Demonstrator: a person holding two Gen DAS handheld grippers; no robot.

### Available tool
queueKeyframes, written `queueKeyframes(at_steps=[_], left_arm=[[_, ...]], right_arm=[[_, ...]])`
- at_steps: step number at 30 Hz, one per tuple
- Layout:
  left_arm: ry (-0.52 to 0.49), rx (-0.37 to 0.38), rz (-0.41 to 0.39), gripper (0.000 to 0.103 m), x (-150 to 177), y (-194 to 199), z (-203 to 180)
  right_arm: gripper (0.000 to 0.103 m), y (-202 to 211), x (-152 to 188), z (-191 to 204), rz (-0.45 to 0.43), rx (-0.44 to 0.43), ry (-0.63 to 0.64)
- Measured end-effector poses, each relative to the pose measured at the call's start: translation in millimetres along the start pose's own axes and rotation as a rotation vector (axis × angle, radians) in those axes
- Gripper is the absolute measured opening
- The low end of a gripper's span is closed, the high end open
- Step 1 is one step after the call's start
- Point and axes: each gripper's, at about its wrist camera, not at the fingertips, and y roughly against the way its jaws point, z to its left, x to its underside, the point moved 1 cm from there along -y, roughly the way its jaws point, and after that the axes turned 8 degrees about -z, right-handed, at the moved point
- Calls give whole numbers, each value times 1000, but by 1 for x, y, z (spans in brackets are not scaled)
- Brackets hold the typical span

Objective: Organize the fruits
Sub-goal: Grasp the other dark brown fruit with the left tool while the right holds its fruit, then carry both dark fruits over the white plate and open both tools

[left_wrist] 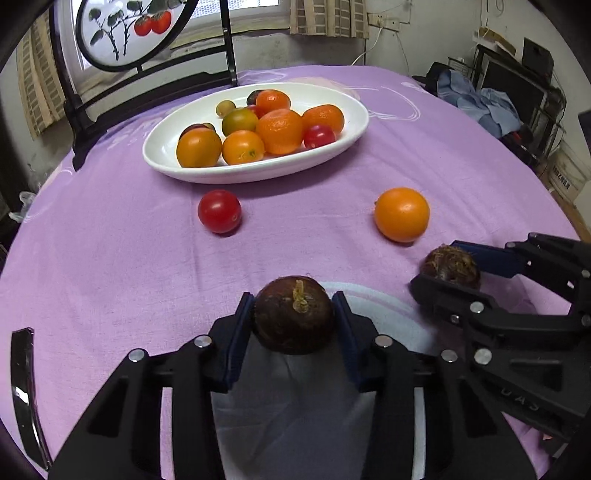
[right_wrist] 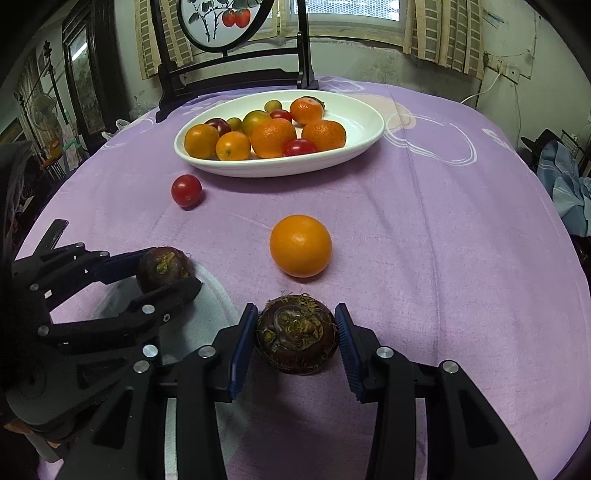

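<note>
My left gripper (left_wrist: 294, 320) is shut on a dark brown water chestnut (left_wrist: 294, 320) with a stub on top, low over the purple cloth. My right gripper (right_wrist: 296, 336) is shut on a second, hairy water chestnut (right_wrist: 296, 336). Each gripper shows in the other's view: the right gripper (left_wrist: 451, 266) at the right, the left gripper (right_wrist: 164, 269) at the left. A loose orange (right_wrist: 300, 245) and a red tomato (right_wrist: 187, 190) lie on the cloth ahead. A white oval dish (right_wrist: 365, 110) behind them holds several oranges, tomatoes and small fruits.
The round table has a purple cloth (right_wrist: 424, 240). A black wooden stand with a round painted panel (right_wrist: 221, 22) rises behind the dish. Clothes and clutter (left_wrist: 480, 103) sit beyond the table's right edge. A chrome strip (left_wrist: 22, 387) shows at the near left.
</note>
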Motion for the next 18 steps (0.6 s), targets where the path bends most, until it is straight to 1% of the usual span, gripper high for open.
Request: queueKeyframes(at_steps=[4, 10, 12, 15, 18], left_arm=[[52, 33, 19, 42, -1, 1, 10], [79, 8, 10, 42, -5, 11, 20], [93, 5, -2, 42, -11, 18, 25], [99, 8, -24, 42, -25, 29, 33], [93, 9, -30, 42, -48, 32, 43]], right_arm=[[44, 0, -1, 0, -2, -2, 0], [44, 4, -4, -5, -21, -15, -25], [44, 11, -8, -9, -48, -26, -51], [44, 29, -22, -17, -112, -68, -103], [44, 42, -39, -22, -174, -84, -107]])
